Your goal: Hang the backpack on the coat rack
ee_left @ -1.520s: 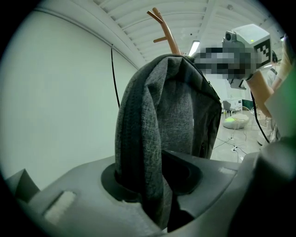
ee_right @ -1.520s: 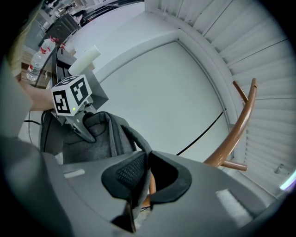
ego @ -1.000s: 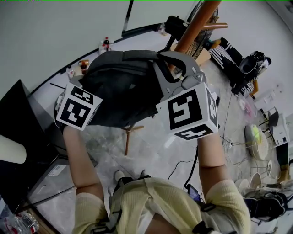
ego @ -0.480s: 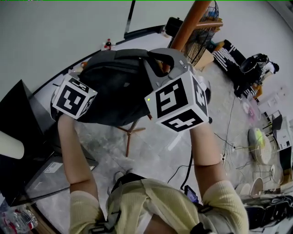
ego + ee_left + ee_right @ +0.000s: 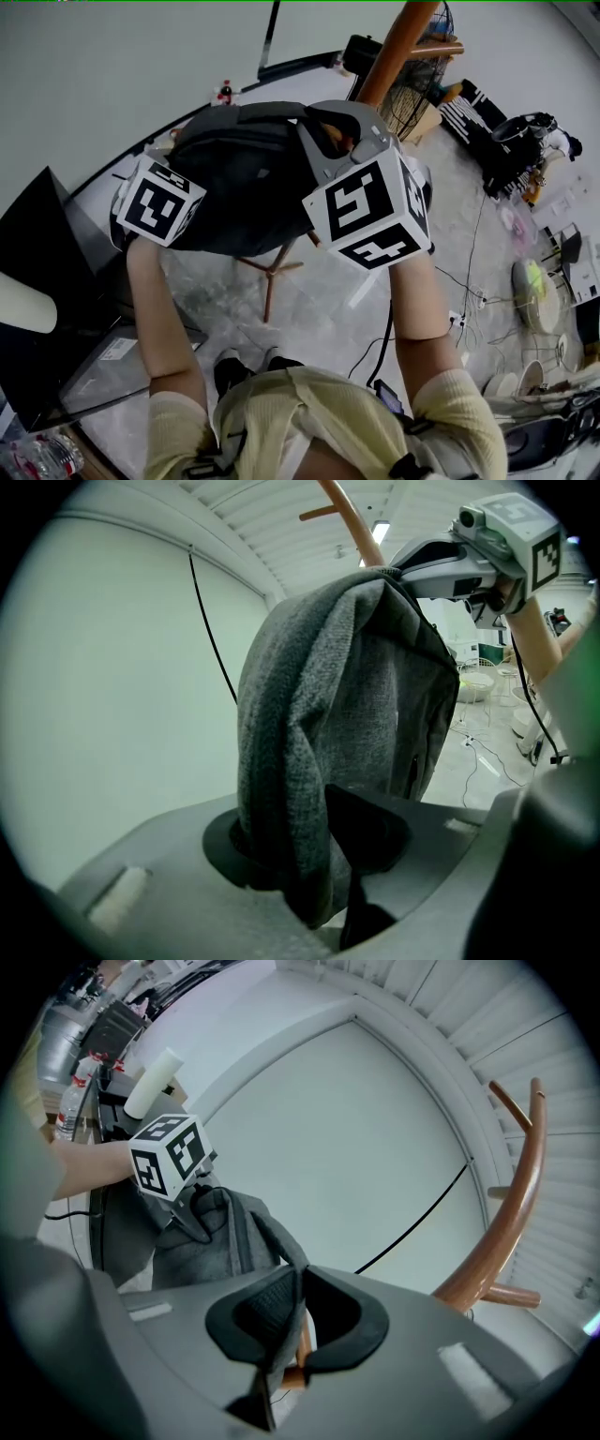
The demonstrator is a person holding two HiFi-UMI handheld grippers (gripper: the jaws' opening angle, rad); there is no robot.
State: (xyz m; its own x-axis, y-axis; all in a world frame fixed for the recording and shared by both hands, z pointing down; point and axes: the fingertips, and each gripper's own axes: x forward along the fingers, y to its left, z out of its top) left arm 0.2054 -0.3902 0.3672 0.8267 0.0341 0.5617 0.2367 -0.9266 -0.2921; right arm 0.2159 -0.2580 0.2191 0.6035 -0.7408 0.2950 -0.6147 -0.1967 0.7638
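Above the pale floor [image 5: 319, 309], 2 bare forearms [image 5: 159, 319] are held out ahead of the body, roughly side by side, each ending in a marker cube [image 5: 367, 214]. The left gripper [image 5: 314, 841] is tilted somewhat downward at the backpack's left side. The right gripper [image 5: 298, 1312] is kept nearer level at its top right, close to the rack [image 5: 392, 54].

The backpack [image 5: 244, 183] is carried in the air between the 2 tools, in front of the rack's orange-brown pole and over its legs. It is seen as a bulky dark grey bag of flecked fabric, with a dark seam down 1 side. A thick fold of that fabric is clamped in the left gripper, whose jaws are kept narrowly apart by it. A thin grey strap [image 5: 279, 1249] at the bag's top is pinched between the right gripper's jaws, which are almost together. Whether the bag touches the pole cannot be told.

Against the frames from 1 second and 0.5 second ago, little is changed: both grips are kept, and the backpack is held at much the same spot beside the pole. Only the right cube is shown slightly higher and further left than 1 second before.
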